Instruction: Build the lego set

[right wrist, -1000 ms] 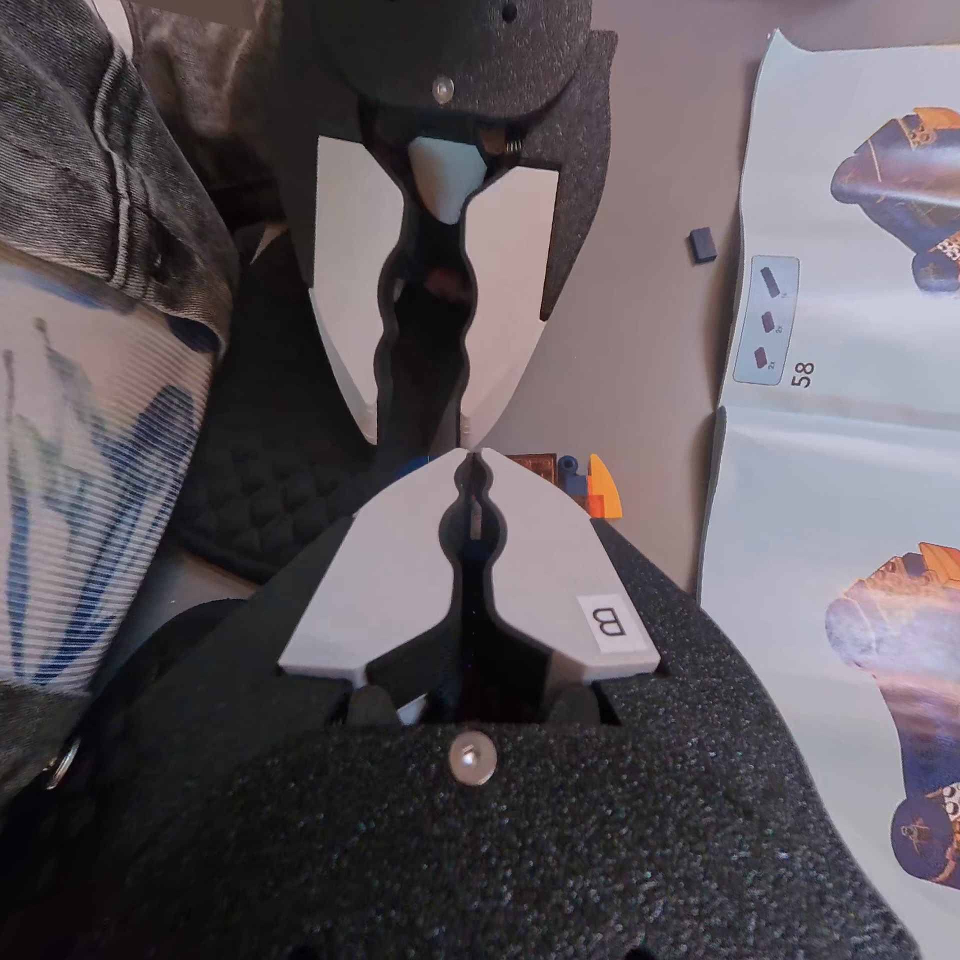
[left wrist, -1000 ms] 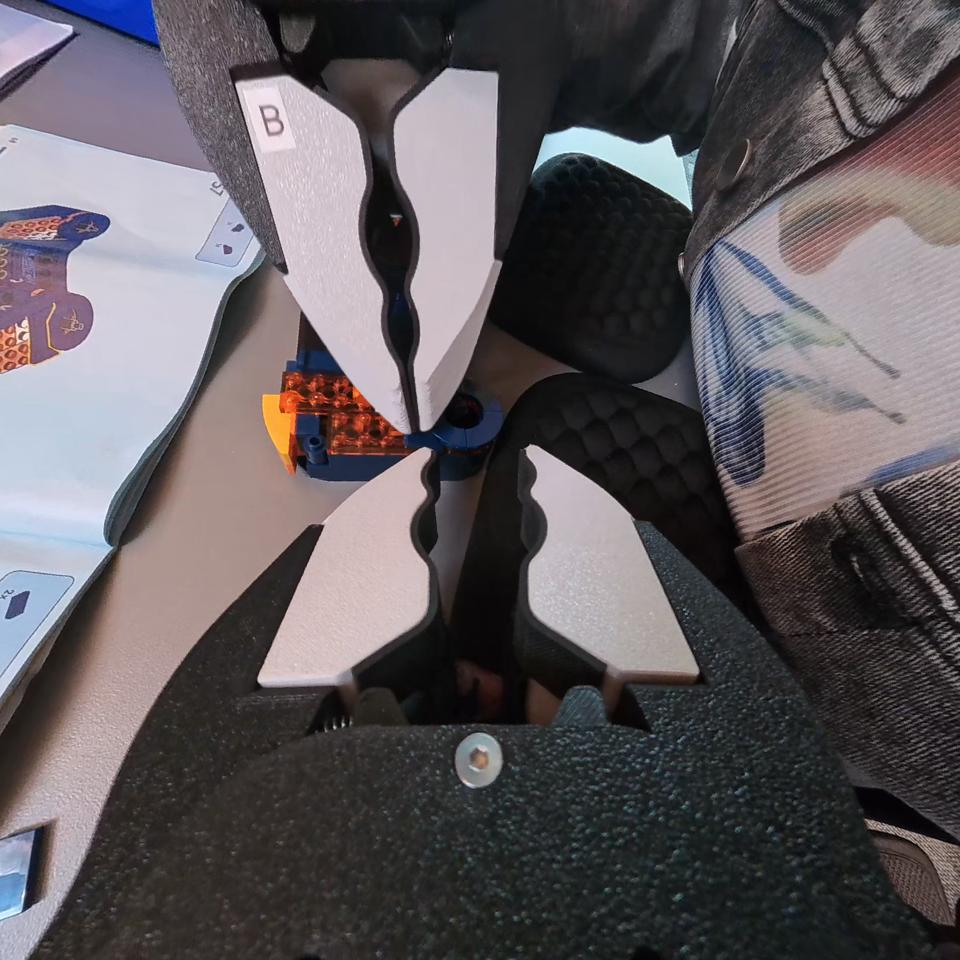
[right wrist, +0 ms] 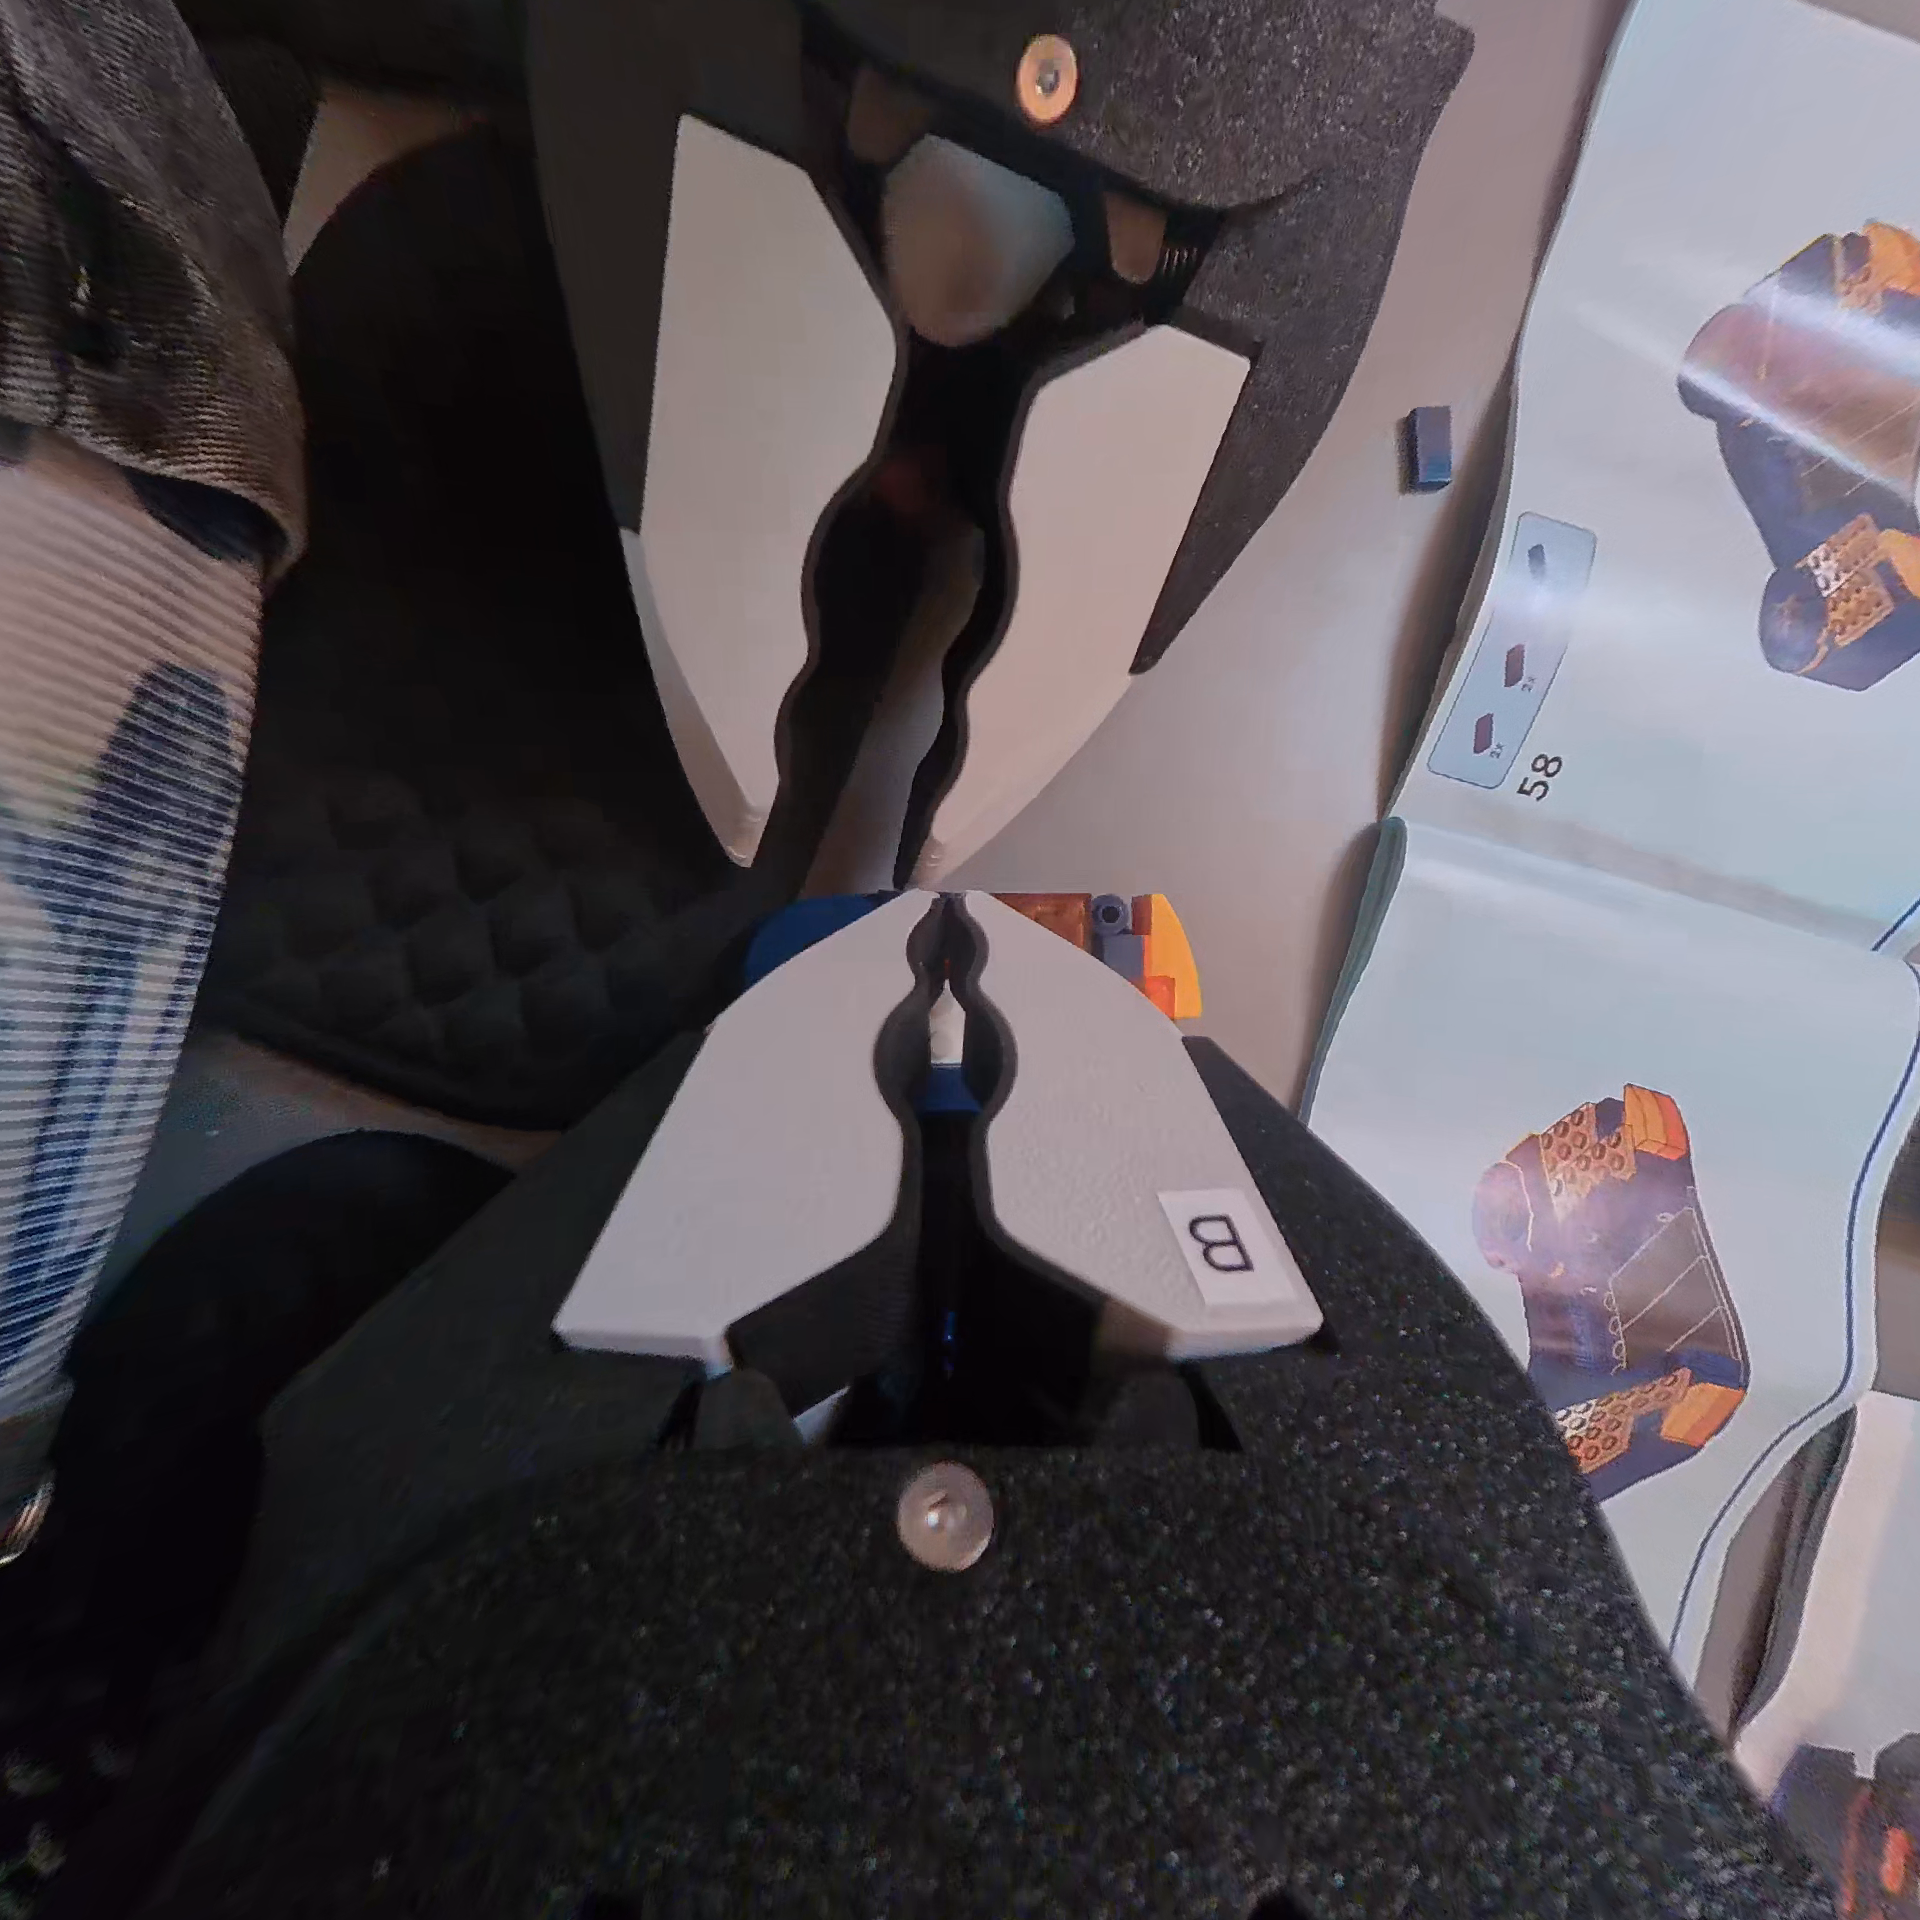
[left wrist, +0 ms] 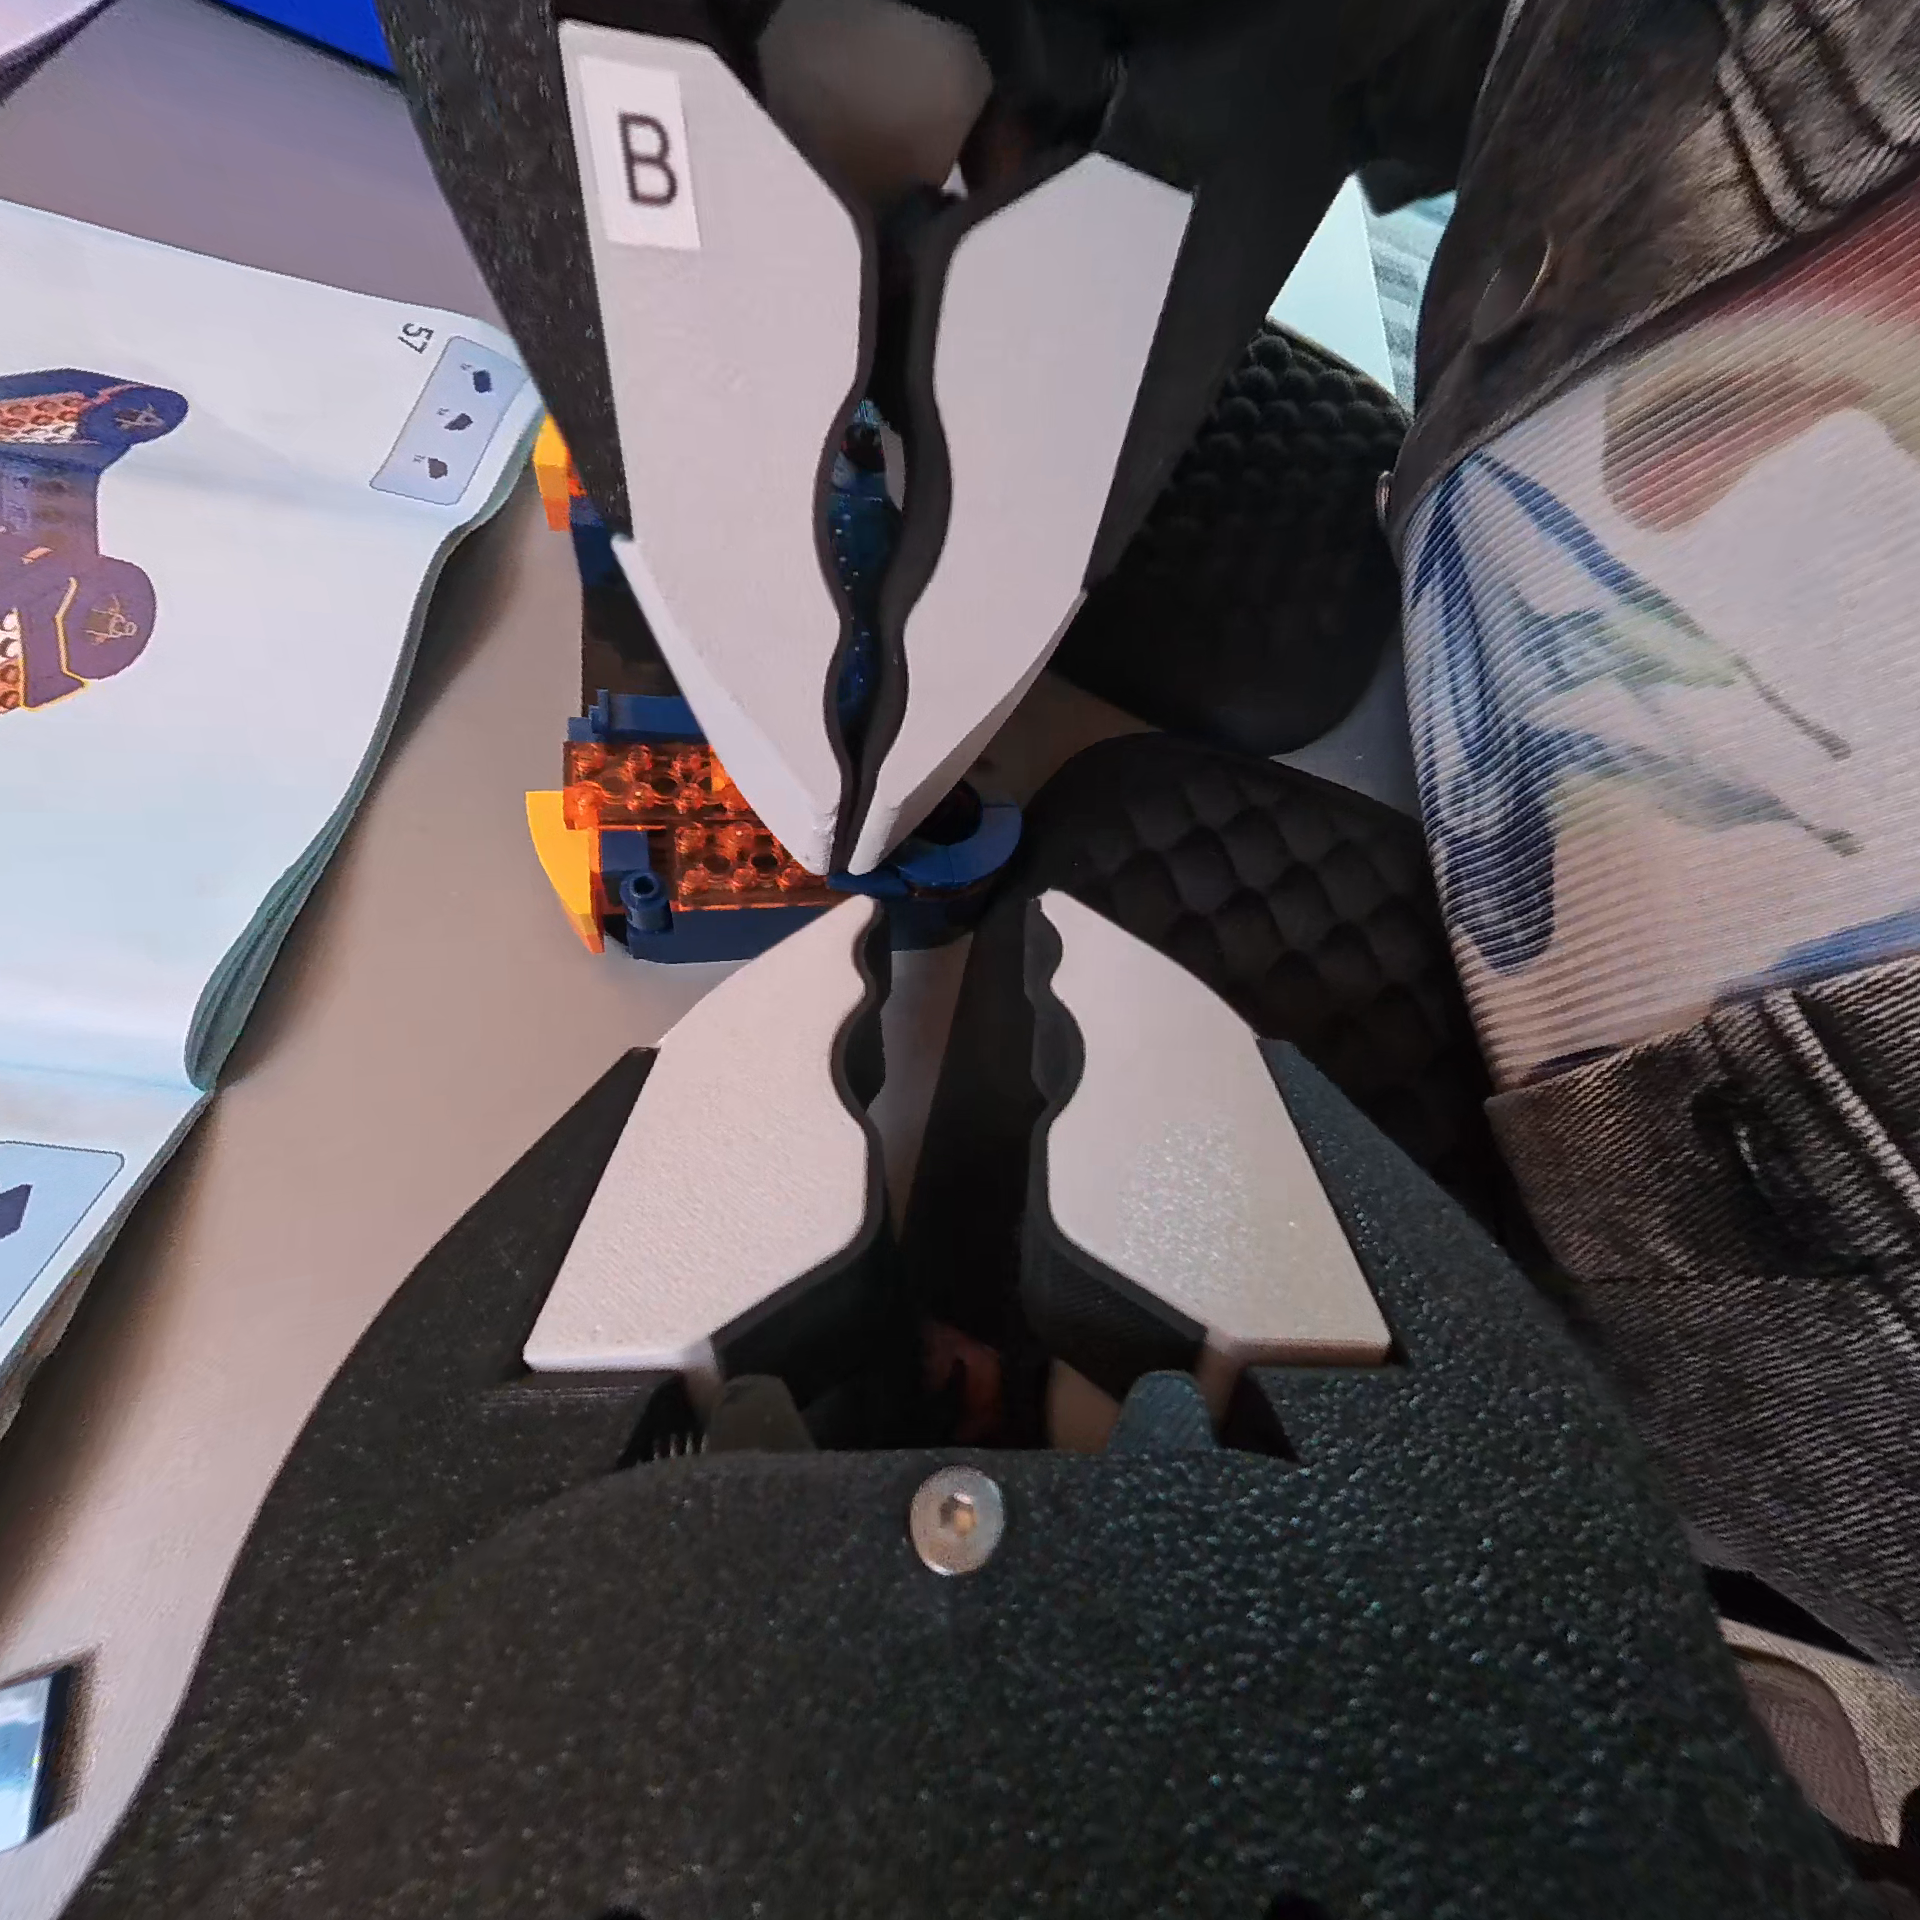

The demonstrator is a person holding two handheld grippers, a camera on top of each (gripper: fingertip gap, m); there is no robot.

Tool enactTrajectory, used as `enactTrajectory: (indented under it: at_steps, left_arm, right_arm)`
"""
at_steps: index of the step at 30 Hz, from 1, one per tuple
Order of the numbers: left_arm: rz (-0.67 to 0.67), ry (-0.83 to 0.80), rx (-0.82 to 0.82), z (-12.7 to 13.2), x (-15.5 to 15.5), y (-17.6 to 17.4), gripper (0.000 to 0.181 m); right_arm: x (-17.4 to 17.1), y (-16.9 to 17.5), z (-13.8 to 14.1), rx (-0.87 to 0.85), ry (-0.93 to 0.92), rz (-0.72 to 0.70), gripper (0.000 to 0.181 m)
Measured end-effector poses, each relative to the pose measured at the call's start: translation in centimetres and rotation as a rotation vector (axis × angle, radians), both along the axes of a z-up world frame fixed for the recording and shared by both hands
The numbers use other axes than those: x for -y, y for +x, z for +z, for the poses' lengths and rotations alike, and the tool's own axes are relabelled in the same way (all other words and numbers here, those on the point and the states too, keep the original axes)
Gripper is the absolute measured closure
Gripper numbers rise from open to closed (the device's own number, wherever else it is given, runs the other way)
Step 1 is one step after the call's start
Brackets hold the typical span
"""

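Smooth grey tabletop (left wrist: 343,1049), soft daylight

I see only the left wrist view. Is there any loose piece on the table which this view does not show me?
Observer: Yes. A small dark blue piece lies on the table beside the open booklet, apart from the model.
Operator: Is something inside the right gripper?
Observer: The right gripper has its jaws shut at the tips. Behind the tips a small white bit shows in the gap. I cannot tell what it is.
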State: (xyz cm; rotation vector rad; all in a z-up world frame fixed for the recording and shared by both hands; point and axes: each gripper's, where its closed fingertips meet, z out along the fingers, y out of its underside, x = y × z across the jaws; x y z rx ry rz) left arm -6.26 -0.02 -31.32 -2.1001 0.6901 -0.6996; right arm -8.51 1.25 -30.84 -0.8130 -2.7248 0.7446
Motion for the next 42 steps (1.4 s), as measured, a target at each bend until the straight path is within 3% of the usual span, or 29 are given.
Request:
enactTrajectory:
  at_steps: [18,28,42]
  left_arm:
    - [0.01,-0.012,0.017,0.0,-0.1,-0.1,0.16]
    - [0.027,-0.005,-0.002,-0.1,-0.2,-0.2,0.158]
    - [0.02,0.003,-0.011,-0.1,-0.2,-0.1,0.156]
  right_arm:
    - [-0.1,0.0,-0.1,0.163,0.07,-0.068,0.18]
    - [-0.2,0.1,0.8,0.085,-0.019,-0.036,0.181]
    - [-0.3,-0.1,-0.3,0.102,0.046,0.048,0.181]
